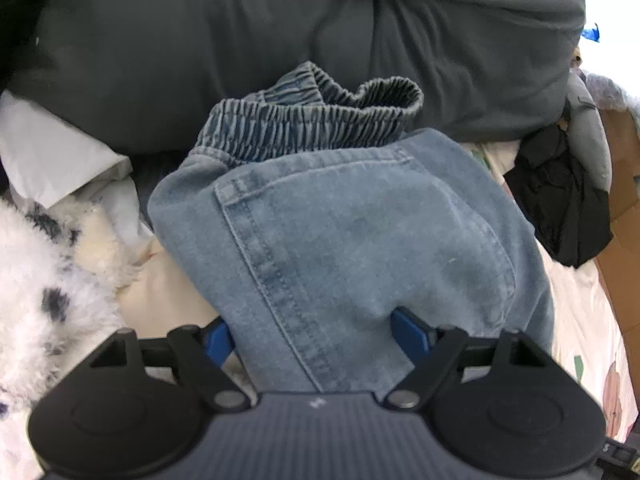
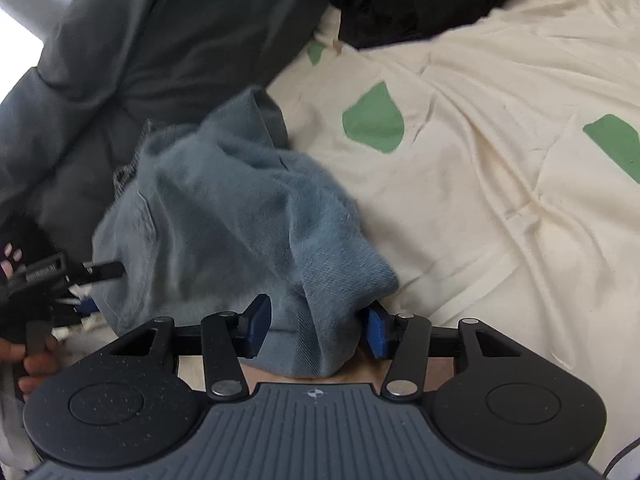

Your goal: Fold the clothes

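Observation:
A pair of light blue jeans [image 1: 340,240] lies bunched on the bed, its elastic waistband [image 1: 312,120] at the far end and a back pocket [image 1: 360,232] facing up. My left gripper [image 1: 312,336] holds a wide fold of the denim, which fills the gap between its blue pads. In the right wrist view the same jeans [image 2: 224,208] hang in a lump. My right gripper [image 2: 316,330] is shut on a narrower bunch of the cloth. One of the left gripper's black fingers [image 2: 102,269] reaches into the jeans from the left edge, with a hand [image 2: 36,364] behind it.
A dark grey duvet [image 1: 240,40] is heaped behind the jeans. A white fluffy spotted fabric [image 1: 40,280] lies at the left. A black garment [image 1: 560,200] and a cardboard box [image 1: 624,184] are at the right. The cream sheet with green shapes [image 2: 480,160] spreads to the right.

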